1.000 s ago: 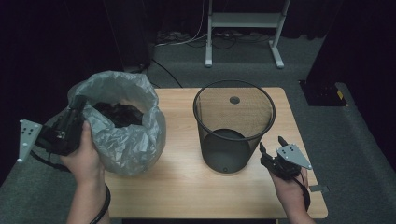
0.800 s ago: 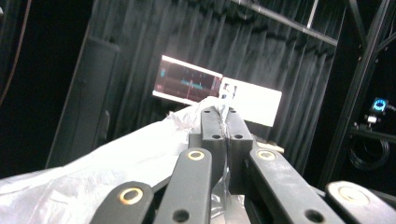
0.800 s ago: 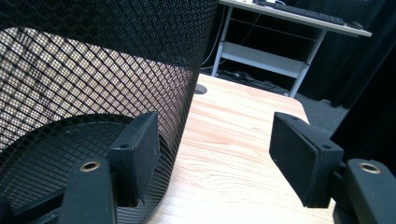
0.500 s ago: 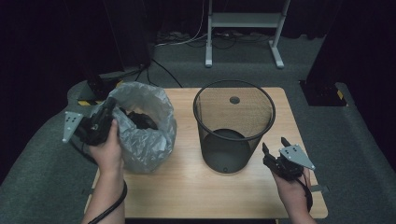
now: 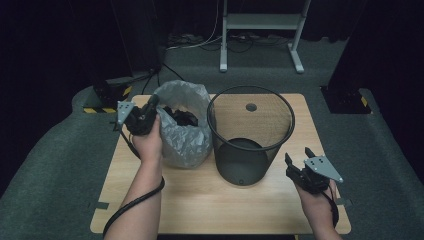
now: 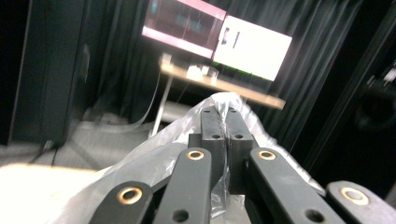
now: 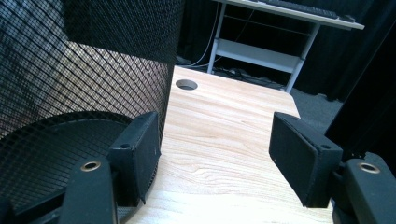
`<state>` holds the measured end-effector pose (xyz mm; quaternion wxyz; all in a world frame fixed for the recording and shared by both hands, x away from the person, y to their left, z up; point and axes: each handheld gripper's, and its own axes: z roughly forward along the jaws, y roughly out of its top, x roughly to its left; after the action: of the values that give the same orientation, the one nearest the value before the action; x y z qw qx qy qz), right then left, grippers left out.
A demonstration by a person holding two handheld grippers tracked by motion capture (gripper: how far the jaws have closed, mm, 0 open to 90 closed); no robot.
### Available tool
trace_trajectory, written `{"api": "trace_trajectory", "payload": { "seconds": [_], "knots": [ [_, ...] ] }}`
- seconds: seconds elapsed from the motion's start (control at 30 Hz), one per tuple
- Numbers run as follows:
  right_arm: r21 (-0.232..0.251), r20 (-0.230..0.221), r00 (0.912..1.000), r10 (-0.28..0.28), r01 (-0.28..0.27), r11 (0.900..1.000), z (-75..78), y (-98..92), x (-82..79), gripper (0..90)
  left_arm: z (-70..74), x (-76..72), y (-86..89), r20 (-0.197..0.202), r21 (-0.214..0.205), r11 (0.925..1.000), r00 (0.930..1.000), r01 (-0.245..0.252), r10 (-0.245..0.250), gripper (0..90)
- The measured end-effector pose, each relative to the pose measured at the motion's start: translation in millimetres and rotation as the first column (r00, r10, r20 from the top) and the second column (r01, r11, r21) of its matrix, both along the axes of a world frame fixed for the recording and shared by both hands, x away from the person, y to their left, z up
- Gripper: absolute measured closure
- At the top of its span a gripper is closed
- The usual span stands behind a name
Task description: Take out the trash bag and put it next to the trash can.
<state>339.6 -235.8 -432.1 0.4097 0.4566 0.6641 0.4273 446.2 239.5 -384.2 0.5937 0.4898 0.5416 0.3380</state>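
A wooden table [image 5: 200, 200] stood on grey carpet, with a black mesh bin [image 5: 250, 135] upright near its middle. Just left of the bin, touching or nearly touching its wall, sat a clear plastic bag [image 5: 182, 135] with dark contents inside, its mouth gathered upward.

The left gripper [image 5: 150, 107] was at the bag's far left rim, held in the person's left hand [image 5: 149, 142], whose forearm came in from the near edge with a black cable looped around it. In the left gripper view its jaws were pressed together with crinkled film of the bag [image 6: 159, 163] pinched between them, the plastic draping down on both sides of the fingers [image 6: 212, 126]. Beyond them that view showed dark curtains, a lit screen [image 6: 219, 37] and a desk, all blurred.

The right gripper [image 5: 300, 160] hovered over the near right part of the table, just right of the bin's base, held in the right hand [image 5: 317, 205]. In the right gripper view its jaws stood wide apart with nothing between them but bare tabletop [image 7: 219, 130]; the left pad [image 7: 140, 154] lay close against the bin's mesh wall [image 7: 70, 93], though contact could not be told. A round cable hole [image 7: 187, 84] showed in the table farther off, and a white-framed stand [image 5: 260, 30] stood on the floor beyond the far edge.
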Motion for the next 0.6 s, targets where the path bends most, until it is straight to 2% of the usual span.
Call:
{"api": "trace_trajectory", "payload": {
  "seconds": [0.03, 0.07, 0.1, 0.17, 0.23, 0.27, 0.3, 0.43, 0.5, 0.6],
  "knots": [
    [-0.001, -0.004, 1.0, 0.0, 0.0, 1.0, -0.6, -0.5, 0.1, 33.7, -9.8, 1.4, -1.5, -0.03, 0.027, 0.9996, 0.9995, -0.004, 0.005, 88.4],
    [0.001, -0.01, 1.0, 0.001, -0.001, 1.0, -1.7, -1.2, 0.4, 33.6, -16.7, 1.2, -3.3, -0.047, 0.035, 0.9994, 0.9989, -0.005, 0.006, 88.0],
    [0.001, -0.01, 1.0, 0.001, -0.001, 1.0, -1.7, -1.2, 0.4, 33.6, -16.7, 1.2, -3.3, -0.047, 0.035, 0.9994, 0.9989, -0.005, 0.006, 87.1],
    [0.005, -0.019, 0.9998, -0.001, 0.001, 1.0, -3.8, -2.4, 1.4, 33.5, -30.0, -1.0, -3.1, -0.1, 0.081, 0.9967, 0.995, 0.007, 0.001, 82.5],
    [0.008, -0.026, 0.9997, -0.001, 0.001, 1.0, -5.1, -3.2, 2.5, 33.3, -32.6, -5.7, 0.6, -0.114, 0.086, 0.9962, 0.9934, 0.013, -0.003, 74.9],
    [0.014, -0.03, 0.9995, -0.001, 0.002, 0.9999, -5.9, -3.4, 3.1, 33.1, -32.2, -8.0, 2.7, -0.131, 0.078, 0.9967, 0.9913, 0.023, -0.012, 69.9],
    [0.016, -0.036, 0.9994, -0.002, 0.002, 0.9999, -6.4, -3.5, 3.5, 32.8, -30.9, -10.6, 5.1, -0.14, 0.089, 0.9958, 0.9901, 0.022, -0.009, 64.7],
    [0.017, -0.048, 0.9989, 0.0, 0.001, 0.9999, -9.8, -2.7, 6.0, 31.9, -21.9, -22.6, 14.9, -0.154, 0.099, 0.9942, 0.9877, 0.044, -0.028, 46.0],
    [0.008, -0.057, 0.9984, -0.003, 0.003, 1.0, -12.9, -1.9, 8.7, 31.1, -17.7, -30.4, 17.6, -0.143, 0.112, 0.9929, 0.9894, 0.039, -0.023, 38.8],
    [0.024, -0.076, 0.9971, -0.001, 0.003, 0.9997, -15.9, -1.5, 11.2, 29.9, -11.6, -42.7, 21.9, -0.135, 0.127, 0.9909, 0.9905, 0.045, -0.028, 29.1]
  ]
}}
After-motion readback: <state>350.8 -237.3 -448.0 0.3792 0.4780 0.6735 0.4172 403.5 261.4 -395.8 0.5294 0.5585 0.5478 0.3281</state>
